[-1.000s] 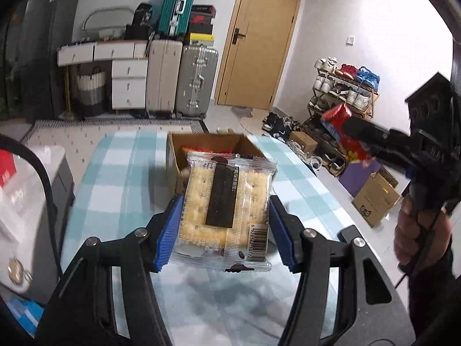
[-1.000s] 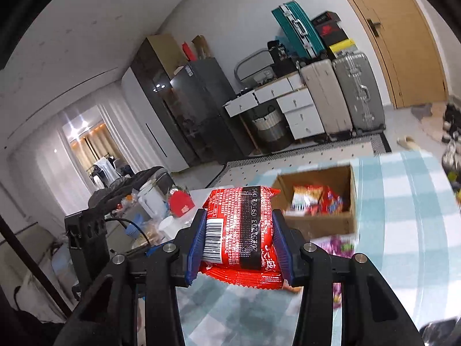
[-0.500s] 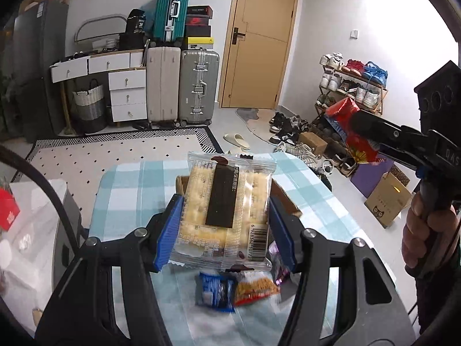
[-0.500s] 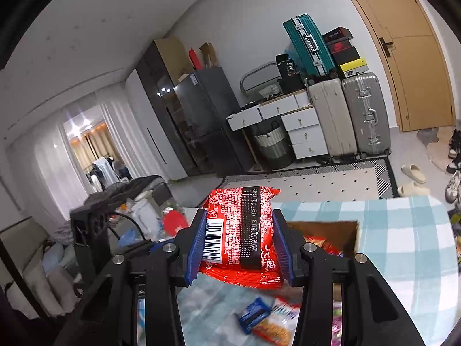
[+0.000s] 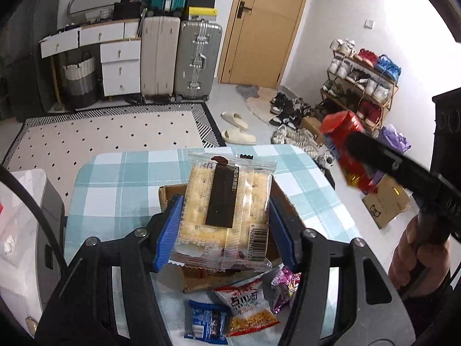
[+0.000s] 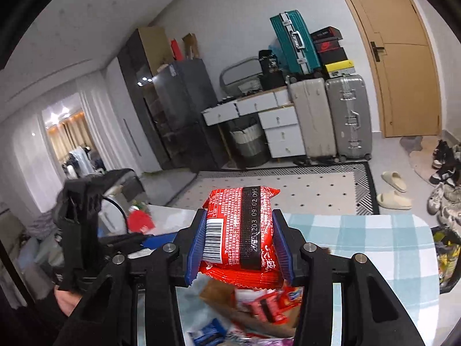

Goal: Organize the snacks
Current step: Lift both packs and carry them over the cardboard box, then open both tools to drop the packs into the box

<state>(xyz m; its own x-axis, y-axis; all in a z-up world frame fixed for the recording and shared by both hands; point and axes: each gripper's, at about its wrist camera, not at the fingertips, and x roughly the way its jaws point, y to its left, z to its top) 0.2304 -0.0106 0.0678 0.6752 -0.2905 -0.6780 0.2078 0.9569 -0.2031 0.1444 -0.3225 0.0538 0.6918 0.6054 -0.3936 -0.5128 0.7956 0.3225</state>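
— Gripping anything in your left gripper (image 5: 224, 225)?
— Yes: one clear cracker packet (image 5: 226, 210), pinched between my blue pads over the cardboard box (image 5: 168, 194). It bears a black strip and a barcode; the digits are too small to read.
— And your right gripper (image 6: 239, 245)?
— Narrowed tight on one red snack pack (image 6: 240, 225), stamped "09 02" on its dark band, beside a barcode.
— What lies loose on the checked tablecloth (image 5: 115, 190)?
— From my left camera I count three: a blue packet (image 5: 206, 321), an orange-and-white bag (image 5: 247, 308), a purple foil wrapper (image 5: 283, 284).
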